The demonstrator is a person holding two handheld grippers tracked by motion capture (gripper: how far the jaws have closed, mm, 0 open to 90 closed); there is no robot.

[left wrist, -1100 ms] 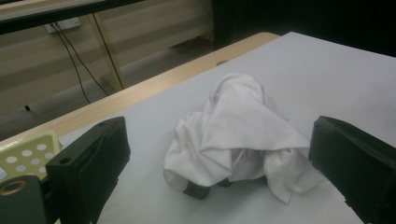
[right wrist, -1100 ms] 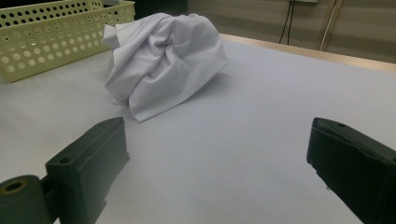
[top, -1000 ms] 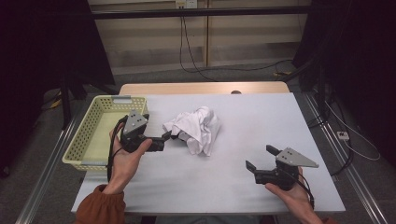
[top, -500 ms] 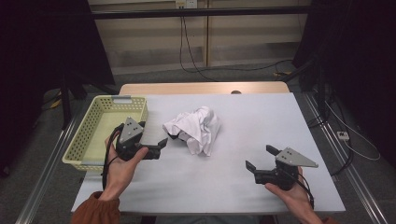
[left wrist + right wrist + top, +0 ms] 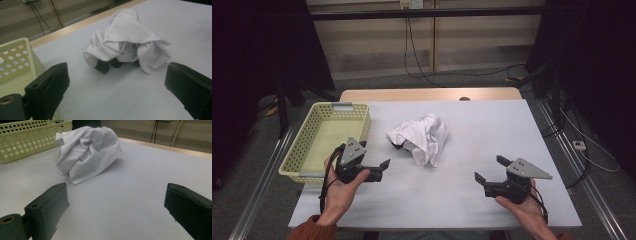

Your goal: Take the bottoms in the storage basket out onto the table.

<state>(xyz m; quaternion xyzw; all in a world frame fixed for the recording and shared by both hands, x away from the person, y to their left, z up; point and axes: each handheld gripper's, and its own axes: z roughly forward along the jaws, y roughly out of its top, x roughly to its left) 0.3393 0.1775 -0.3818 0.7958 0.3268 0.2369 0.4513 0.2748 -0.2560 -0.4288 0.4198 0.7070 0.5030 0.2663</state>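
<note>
Left gripper (image 5: 374, 169): we record jaws wide apart, holding nothing, beside the near right corner of the yellow basket (image 5: 307, 145), pointed at the cloth. Right gripper (image 5: 490, 172): jaws likewise spread, empty, at the table's (image 5: 472, 200) near right. White cloth (image 5: 422, 136): we list it crumpled in a heap at mid-table, near the basket, apart from both grippers; dark parts show under its edge.
</note>
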